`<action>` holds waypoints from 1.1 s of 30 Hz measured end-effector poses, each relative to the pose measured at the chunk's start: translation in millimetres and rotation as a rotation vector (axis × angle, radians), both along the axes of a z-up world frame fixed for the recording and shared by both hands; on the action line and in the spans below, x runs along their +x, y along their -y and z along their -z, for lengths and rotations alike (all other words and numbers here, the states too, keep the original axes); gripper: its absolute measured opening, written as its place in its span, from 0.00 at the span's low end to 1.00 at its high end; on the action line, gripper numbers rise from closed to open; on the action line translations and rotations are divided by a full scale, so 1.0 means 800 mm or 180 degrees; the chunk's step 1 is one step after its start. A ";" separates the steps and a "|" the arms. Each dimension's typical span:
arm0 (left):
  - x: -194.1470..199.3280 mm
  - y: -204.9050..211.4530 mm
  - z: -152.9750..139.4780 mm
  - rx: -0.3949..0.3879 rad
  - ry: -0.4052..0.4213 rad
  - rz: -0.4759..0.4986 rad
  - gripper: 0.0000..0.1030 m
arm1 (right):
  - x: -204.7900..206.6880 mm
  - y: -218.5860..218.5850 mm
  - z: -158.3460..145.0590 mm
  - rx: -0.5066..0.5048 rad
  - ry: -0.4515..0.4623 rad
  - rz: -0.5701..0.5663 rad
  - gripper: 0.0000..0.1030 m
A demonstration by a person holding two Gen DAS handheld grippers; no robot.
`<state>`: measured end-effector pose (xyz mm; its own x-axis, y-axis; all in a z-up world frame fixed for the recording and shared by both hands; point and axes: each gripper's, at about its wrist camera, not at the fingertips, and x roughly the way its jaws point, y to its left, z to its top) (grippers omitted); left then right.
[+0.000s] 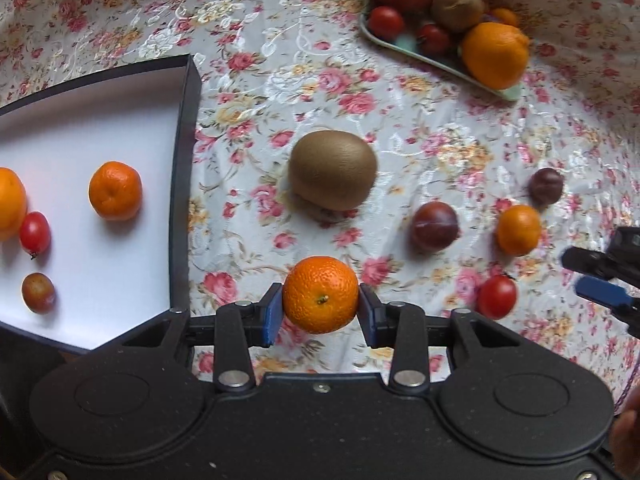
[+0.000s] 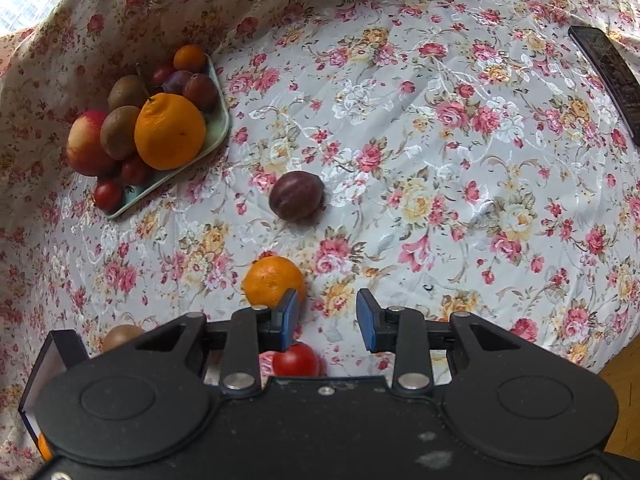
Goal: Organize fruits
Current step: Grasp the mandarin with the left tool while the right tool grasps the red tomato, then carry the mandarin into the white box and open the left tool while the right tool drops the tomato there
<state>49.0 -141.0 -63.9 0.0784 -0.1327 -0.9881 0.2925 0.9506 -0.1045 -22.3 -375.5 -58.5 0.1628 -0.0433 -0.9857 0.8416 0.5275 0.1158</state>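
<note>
The left tongs [image 1: 320,312] pinch a small mandarin [image 1: 320,295] between their blue pads, lifted just above the flowery cloth [image 1: 400,128]. The right tongs [image 2: 327,316] are spread apart with nothing between them; a small orange [image 2: 274,280] sits just past their left pad, and a red tomato [image 2: 296,360] peeks out under them.

Beside the left tongs is a black box [image 1: 186,184] with a white floor. In it lie a mandarin [image 1: 115,191], a red tomato [image 1: 35,233], a dull little plum [image 1: 38,293] and part of an orange [image 1: 10,204] at the picture's edge.

Loose on the cloth past the held mandarin are a brown kiwi [image 1: 333,170] and two dark plums [image 1: 435,226] [image 1: 546,186].

At the far side of the cloth a pale green tray [image 2: 218,128] is piled with a big orange [image 2: 170,131], an apple [image 2: 86,144], two kiwis [image 2: 119,132], some small red tomatoes, some plums and a little orange.

A black remote [image 2: 608,76] lies near the far right edge of the cloth.
</note>
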 end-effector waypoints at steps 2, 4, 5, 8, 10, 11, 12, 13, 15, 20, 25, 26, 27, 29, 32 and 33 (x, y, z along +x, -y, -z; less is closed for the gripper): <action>-0.007 0.003 -0.002 -0.0036 -0.0003 -0.0007 0.45 | 0.009 -0.005 0.000 0.0056 0.0082 0.0013 0.34; -0.013 0.001 -0.001 -0.0016 0.0031 0.0003 0.45 | 0.017 -0.011 0.001 0.0083 0.0134 0.0011 0.34; -0.015 -0.001 0.002 0.0020 0.0051 0.0030 0.45 | 0.021 -0.014 0.002 0.0078 0.0143 0.0014 0.34; -0.015 -0.014 0.002 0.0123 0.0097 0.0017 0.45 | 0.032 -0.024 0.012 -0.0010 0.0075 0.0013 0.35; -0.011 -0.023 -0.002 0.0104 0.0135 0.0000 0.45 | 0.038 -0.027 0.024 -0.0099 -0.0033 0.0018 0.35; -0.009 -0.028 -0.004 0.0090 0.0152 -0.0030 0.45 | 0.040 -0.028 0.031 -0.0122 -0.0080 0.0030 0.37; -0.007 -0.032 -0.005 0.0078 0.0167 -0.0064 0.45 | 0.041 -0.028 0.037 -0.0108 -0.0071 0.0052 0.45; -0.005 -0.035 -0.005 0.0070 0.0171 -0.0091 0.45 | 0.043 -0.027 0.041 -0.0072 -0.0082 0.0073 0.47; -0.002 -0.040 -0.005 0.0038 0.0143 -0.0123 0.45 | 0.047 -0.028 0.050 0.0039 -0.0088 0.0107 0.47; 0.002 -0.052 -0.007 -0.0044 0.0136 -0.0176 0.45 | 0.054 -0.035 0.063 -0.0016 -0.0172 0.0205 0.44; 0.007 -0.069 -0.011 -0.0085 0.0164 -0.0247 0.45 | 0.057 -0.040 0.070 -0.0112 -0.0317 0.0264 0.42; 0.008 -0.072 -0.012 -0.0087 0.0168 -0.0263 0.45 | 0.056 -0.041 0.069 -0.0102 -0.0327 0.0283 0.42; 0.008 -0.075 -0.013 -0.0096 0.0175 -0.0277 0.45 | 0.055 -0.040 0.068 -0.0070 -0.0329 0.0313 0.42; 0.008 -0.082 -0.016 -0.0121 0.0203 -0.0317 0.45 | 0.051 -0.038 0.068 0.0029 -0.0340 0.0381 0.42; 0.007 -0.090 -0.022 -0.0131 0.0262 -0.0350 0.45 | 0.046 -0.036 0.063 0.0133 -0.0319 0.0463 0.42; 0.007 -0.091 -0.024 -0.0132 0.0287 -0.0357 0.45 | 0.045 -0.036 0.059 0.0121 -0.0305 0.0465 0.42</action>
